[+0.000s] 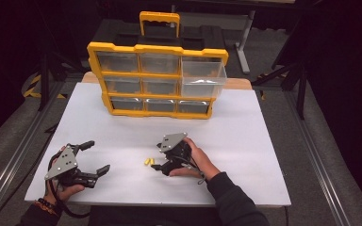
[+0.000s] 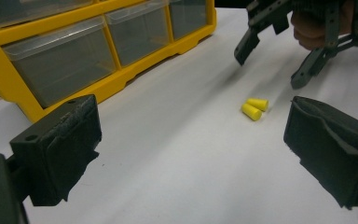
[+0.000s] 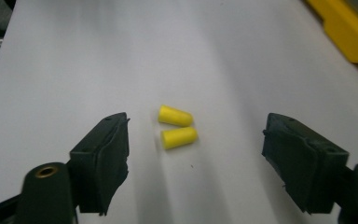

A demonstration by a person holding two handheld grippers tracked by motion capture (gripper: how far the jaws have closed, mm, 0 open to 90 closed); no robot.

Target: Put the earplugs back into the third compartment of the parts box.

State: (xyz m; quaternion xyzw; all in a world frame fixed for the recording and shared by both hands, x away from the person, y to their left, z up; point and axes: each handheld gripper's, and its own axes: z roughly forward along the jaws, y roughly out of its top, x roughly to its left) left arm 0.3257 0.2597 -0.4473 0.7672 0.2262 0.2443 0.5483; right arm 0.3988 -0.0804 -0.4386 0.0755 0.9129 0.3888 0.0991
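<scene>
**Lining up on two foam plugs**

Closing in w/ the right claw [image 3: 193, 154] on two small yellow tapered foam earplugs [image 3: 177, 127], lying side by side and touching on the white flat surface [image 1: 245, 141], well apart from the yellow-framed plastic organiser w/ clear drawers [image 1: 156, 80] at the back. Standing partly open, jaws either side of the pair, nothing between the pads pressing yet; nothing held. Hanging wide open and empty at the left: left claw [image 2: 191, 149], looking across at the same plugs [image 2: 254, 108] and at the right claw [image 2: 272, 65] beyond them.

Judging handling: v. light, soft, squashy foam, prob. springing back after a pinch; not fragile, not slippery, but round so apt to roll or flick away if nudged off-centre. Best taking one plug across its thicker mid-body, pads square to its long axis, gentle squeeze only. Sitting so close together, risking both getting caught or one skating off. One drawer [image 1: 203, 79] at top right pulled out, poss. the destination.
</scene>
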